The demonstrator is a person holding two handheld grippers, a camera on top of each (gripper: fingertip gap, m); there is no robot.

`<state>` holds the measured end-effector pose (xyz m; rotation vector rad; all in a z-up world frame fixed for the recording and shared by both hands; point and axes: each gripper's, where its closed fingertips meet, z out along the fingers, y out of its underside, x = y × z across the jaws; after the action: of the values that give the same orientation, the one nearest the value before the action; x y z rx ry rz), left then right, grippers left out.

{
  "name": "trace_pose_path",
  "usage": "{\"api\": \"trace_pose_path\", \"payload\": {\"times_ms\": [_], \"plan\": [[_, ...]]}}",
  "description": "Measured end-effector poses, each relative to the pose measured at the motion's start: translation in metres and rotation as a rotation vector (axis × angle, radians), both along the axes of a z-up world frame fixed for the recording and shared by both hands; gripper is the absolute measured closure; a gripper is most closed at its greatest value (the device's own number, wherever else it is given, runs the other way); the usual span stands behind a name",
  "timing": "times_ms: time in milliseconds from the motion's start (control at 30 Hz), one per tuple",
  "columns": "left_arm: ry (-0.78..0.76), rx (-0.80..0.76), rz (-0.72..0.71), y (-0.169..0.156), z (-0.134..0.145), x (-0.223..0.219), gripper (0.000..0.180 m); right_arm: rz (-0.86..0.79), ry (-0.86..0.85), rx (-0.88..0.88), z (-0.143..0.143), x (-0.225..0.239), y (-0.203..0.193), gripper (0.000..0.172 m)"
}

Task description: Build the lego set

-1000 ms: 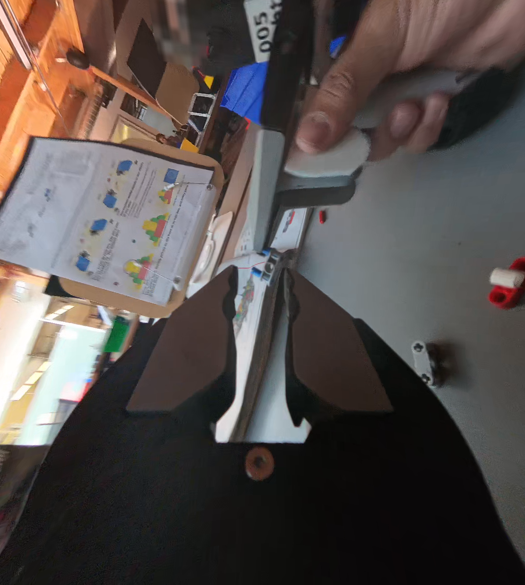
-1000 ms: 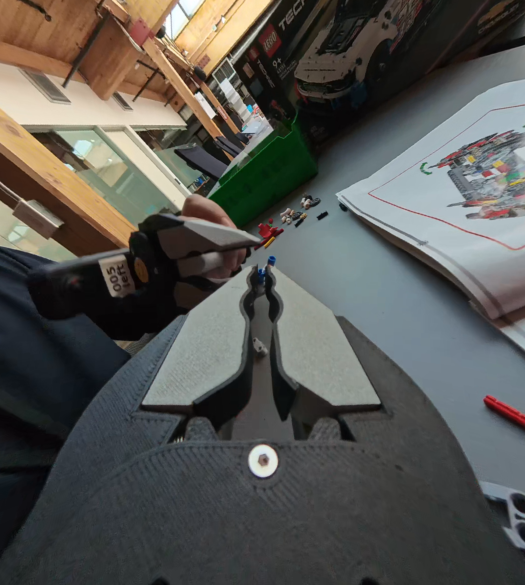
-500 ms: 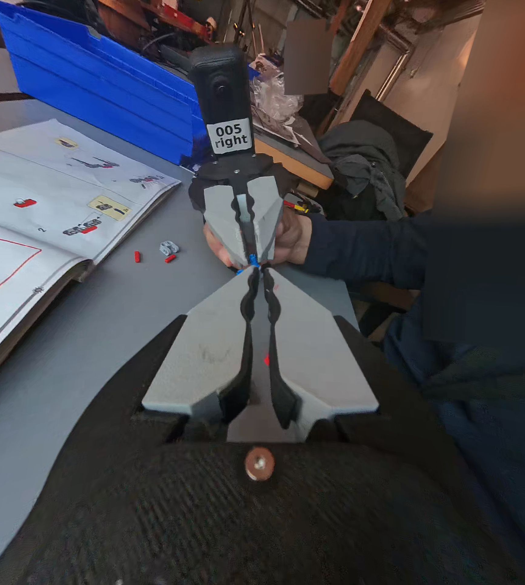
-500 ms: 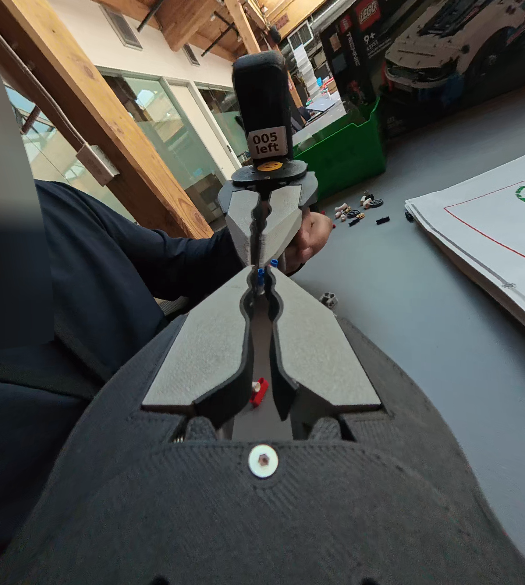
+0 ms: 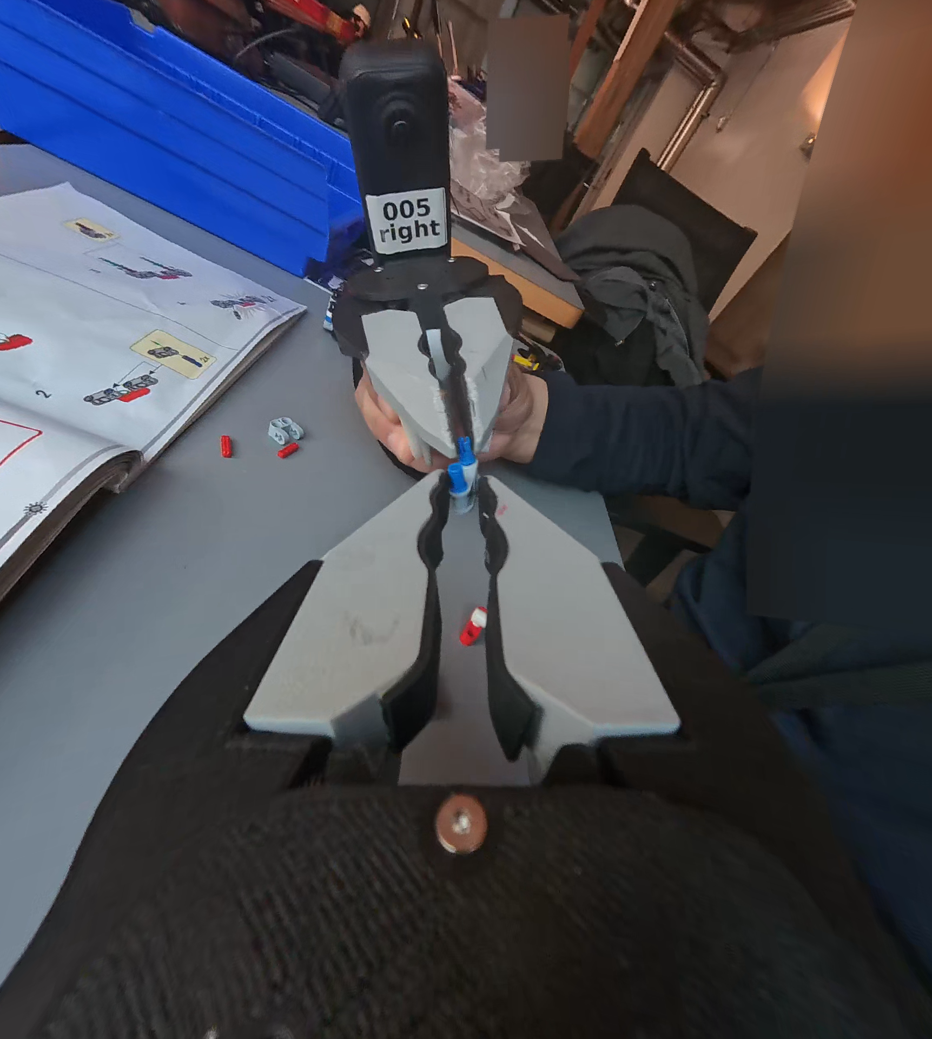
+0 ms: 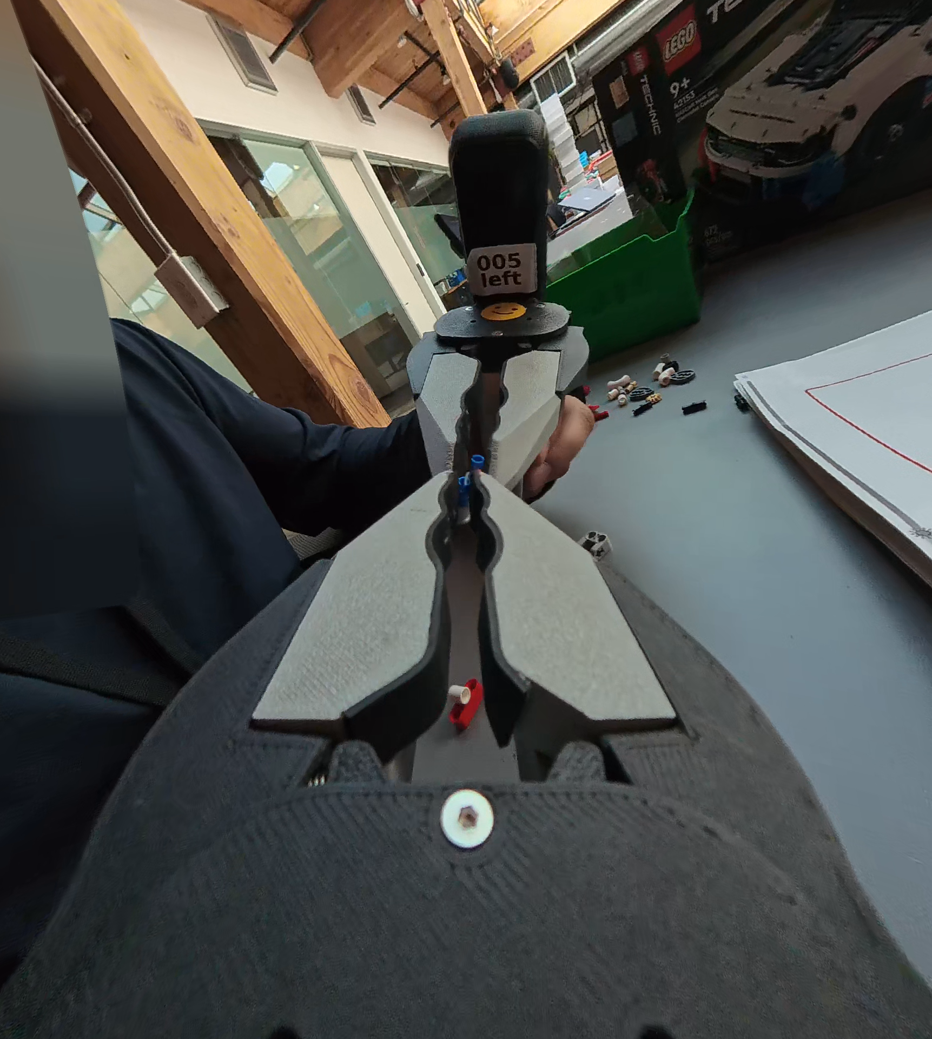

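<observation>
Left jaws: we see the left gripper a little open around a grey piece with blue pins. We cannot tell if its pads press on it.
Right jaws: the right gripper is closed tight on the other end of the same piece.
Where: both grippers meet tip to tip, up off the table.
Below: a red piece lies on the table under the jaws.
Near: a grey part and two red pins lie beside the open booklet.
Far: a blue bin, a green bin and more small parts.
</observation>
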<state>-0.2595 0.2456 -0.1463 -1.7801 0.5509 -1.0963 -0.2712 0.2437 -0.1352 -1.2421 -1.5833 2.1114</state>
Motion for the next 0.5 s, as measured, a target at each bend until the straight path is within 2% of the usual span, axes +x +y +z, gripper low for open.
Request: {"api": "trace_pose_path", "payload": {"times_ms": [200,333,500], "plan": [[0.0,-0.07,0.11,0.012,-0.009,-0.009,0.175,-0.11,-0.058,0.025,-0.011,-0.007,0.013,0.171],[0.021,-0.063,0.142,0.015,-0.011,-0.01,0.175,-0.129,-0.09,0.013,-0.017,-0.009,0.016,0.166],[0.002,-0.059,0.176,0.019,-0.012,-0.014,0.175,-0.166,-0.088,0.019,-0.017,-0.013,0.019,0.169]]}}
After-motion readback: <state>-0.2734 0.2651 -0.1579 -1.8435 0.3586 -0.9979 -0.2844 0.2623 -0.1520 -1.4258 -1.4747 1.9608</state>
